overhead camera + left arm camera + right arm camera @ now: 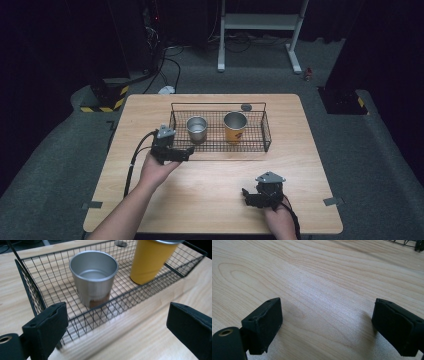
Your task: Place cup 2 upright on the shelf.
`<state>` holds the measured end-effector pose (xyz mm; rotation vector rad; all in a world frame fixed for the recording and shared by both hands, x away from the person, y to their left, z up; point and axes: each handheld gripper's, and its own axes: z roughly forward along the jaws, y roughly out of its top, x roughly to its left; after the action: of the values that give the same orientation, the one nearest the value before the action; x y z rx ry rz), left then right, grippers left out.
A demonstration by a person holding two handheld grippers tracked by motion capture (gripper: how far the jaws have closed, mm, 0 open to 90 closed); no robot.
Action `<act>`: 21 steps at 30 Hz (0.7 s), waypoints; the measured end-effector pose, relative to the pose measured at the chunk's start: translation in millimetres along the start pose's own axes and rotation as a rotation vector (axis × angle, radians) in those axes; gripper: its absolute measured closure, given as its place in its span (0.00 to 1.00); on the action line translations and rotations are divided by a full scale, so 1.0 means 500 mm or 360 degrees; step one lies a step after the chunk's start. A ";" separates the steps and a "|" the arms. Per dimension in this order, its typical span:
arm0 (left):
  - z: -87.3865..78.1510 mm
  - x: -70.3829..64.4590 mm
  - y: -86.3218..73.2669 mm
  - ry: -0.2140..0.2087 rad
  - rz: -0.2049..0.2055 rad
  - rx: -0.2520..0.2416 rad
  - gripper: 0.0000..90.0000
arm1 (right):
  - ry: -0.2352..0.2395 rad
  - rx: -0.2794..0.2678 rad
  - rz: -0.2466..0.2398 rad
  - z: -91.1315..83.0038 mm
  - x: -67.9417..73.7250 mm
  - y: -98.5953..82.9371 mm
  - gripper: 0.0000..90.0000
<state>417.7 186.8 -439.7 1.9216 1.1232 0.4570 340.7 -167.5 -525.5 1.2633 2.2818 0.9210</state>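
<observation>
A black wire basket (267,134) stands at the middle back of the wooden table (210,200). Inside it, upright, are a silver metal cup (197,129) on the left and a yellow cup (235,126) on the right. My left gripper (188,153) hovers at the basket's front left corner, open and holding nothing. In the left gripper view, the silver cup (93,277) and the yellow cup (150,260) sit beyond the basket's front wall (82,322), with the left gripper (117,315) spread wide. My right gripper (246,195) rests low near the table's front right, open over bare wood (327,312).
A round grey grommet (246,107) sits in the tabletop behind the basket. Beyond the table are a white stand's legs (295,55), cables and a yellow-and-black striped base (107,100) on grey carpet. A corner of the basket (412,243) shows far off in the right gripper view.
</observation>
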 end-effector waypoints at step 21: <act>-0.073 0.045 -0.222 0.0193 0.0042 0.0224 0.07 | 0.0000 -0.0001 -0.0001 0.000 0.000 0.000 0.11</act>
<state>346.3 250.4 -510.7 2.0559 1.2375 0.5269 340.6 -167.6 -525.5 1.2623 2.2816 0.9217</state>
